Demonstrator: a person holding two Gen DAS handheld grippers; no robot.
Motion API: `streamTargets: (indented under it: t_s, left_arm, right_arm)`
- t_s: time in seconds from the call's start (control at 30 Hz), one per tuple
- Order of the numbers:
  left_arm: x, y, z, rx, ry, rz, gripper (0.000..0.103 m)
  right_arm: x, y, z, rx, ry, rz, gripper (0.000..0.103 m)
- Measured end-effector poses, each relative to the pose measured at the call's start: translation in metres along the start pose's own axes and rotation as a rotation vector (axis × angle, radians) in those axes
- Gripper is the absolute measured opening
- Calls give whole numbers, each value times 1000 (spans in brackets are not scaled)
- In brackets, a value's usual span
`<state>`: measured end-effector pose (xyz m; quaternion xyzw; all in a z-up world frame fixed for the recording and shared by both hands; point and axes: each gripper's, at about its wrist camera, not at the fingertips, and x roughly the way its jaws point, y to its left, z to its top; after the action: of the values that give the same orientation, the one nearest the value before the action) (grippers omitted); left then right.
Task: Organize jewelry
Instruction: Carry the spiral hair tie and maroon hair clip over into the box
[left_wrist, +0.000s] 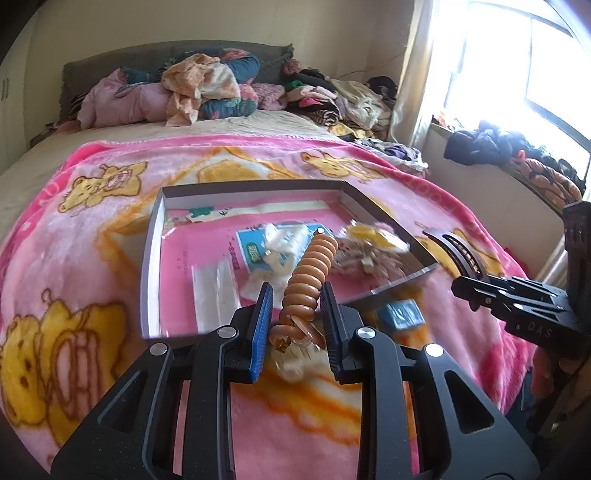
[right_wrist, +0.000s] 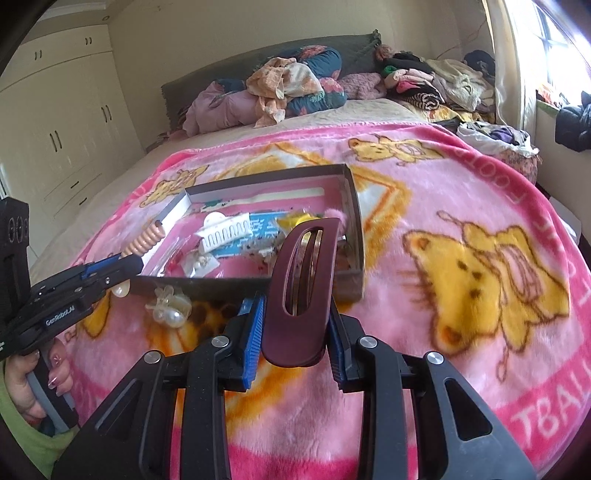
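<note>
A: Item one. We list the left gripper (left_wrist: 297, 317), clenched on an orange spiral hair tie (left_wrist: 308, 275). The coil sticks up between the blue pads (left_wrist: 261, 325) and hangs over the near edge of the box (left_wrist: 149, 258).

B: Item two. We list the right gripper (right_wrist: 295, 332), clenched on a dark red hair clip (right_wrist: 299, 291), long and oval with a slot through the middle. It stands upright between the pads, at the near right corner of the box.

A: Item three, the box itself. We note it open, shallow and grey-walled, lying on the pink bear blanket (left_wrist: 92, 229). Inside we count a white comb clip (right_wrist: 225, 230), a blue printed card (left_wrist: 255, 253), a clear plastic bag (left_wrist: 218, 291) and something yellow (left_wrist: 365, 232) at the far right. The rest is too blurred to tell.

B: Item four. A pearl hair clip (right_wrist: 170, 308) lies on the blanket just near the box, left of the right gripper.

A: Item five. A hand (right_wrist: 27, 373) with painted nails holds the left gripper's handle.
</note>
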<state>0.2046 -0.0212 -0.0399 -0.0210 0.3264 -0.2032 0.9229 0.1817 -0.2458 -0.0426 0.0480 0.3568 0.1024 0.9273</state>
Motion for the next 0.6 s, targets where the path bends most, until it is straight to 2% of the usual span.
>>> streamTargets:
  t_s: [0.37, 0.6]
  left_arm:
    - [32, 21, 16, -27, 7, 67, 19]
    - [47, 37, 19, -59, 25, 102, 19]
  right_arm:
    - [34, 12, 37, -59, -4, 12, 29]
    - [63, 23, 51, -103, 27, 13, 29]
